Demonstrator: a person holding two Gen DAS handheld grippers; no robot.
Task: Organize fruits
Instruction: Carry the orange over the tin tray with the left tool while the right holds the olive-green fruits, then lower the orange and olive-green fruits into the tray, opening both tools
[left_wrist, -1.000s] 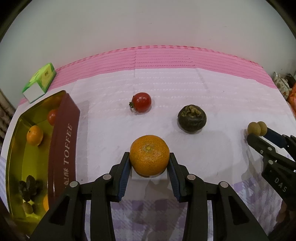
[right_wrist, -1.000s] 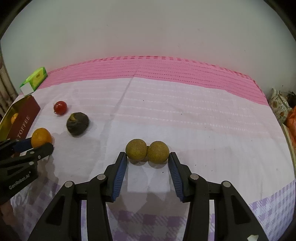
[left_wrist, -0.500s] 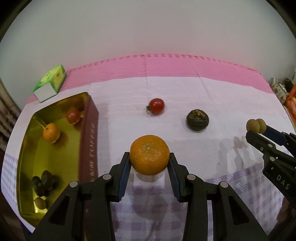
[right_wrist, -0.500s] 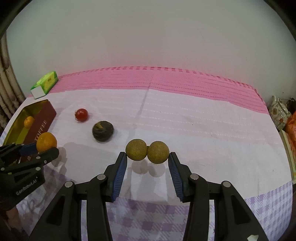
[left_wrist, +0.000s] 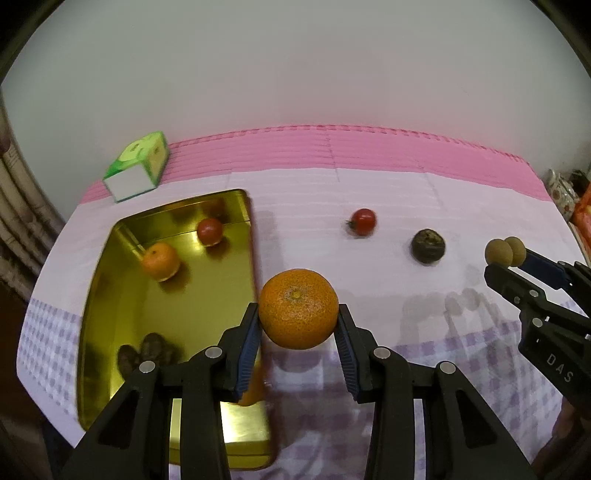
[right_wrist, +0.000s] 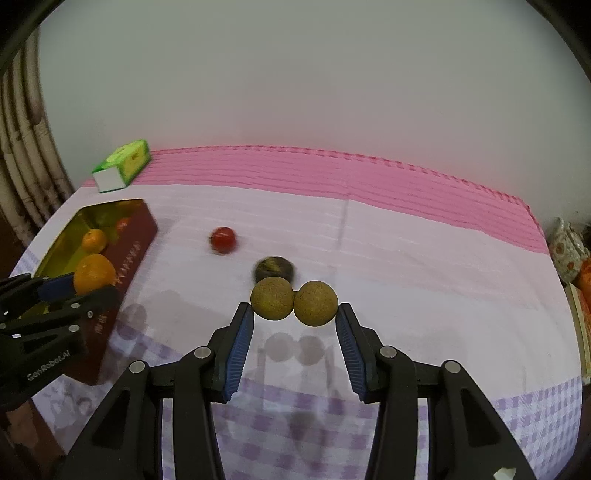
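My left gripper (left_wrist: 298, 325) is shut on a large orange (left_wrist: 298, 308) and holds it above the cloth, beside the right wall of the gold toffee tin (left_wrist: 110, 288). The tin holds a small orange (left_wrist: 160, 260), a red tomato (left_wrist: 209, 231) and dark fruits (left_wrist: 147, 350). My right gripper (right_wrist: 294, 319) is shut on two joined brown longans (right_wrist: 293, 302), held in the air. A red tomato (left_wrist: 364, 220) and a dark mangosteen (left_wrist: 428, 245) lie on the cloth. The left gripper also shows in the right wrist view (right_wrist: 92, 284).
A green and white carton (left_wrist: 138, 171) lies at the back left by the wall. The pink and white cloth (left_wrist: 332, 184) covers the table. Patterned items (right_wrist: 567, 251) stand off the right edge. A curtain hangs at the far left.
Both grippers have risen with their fruit. The left one has moved left toward the tin, whose inside now shows from above. The right one has shifted toward the mangosteen.
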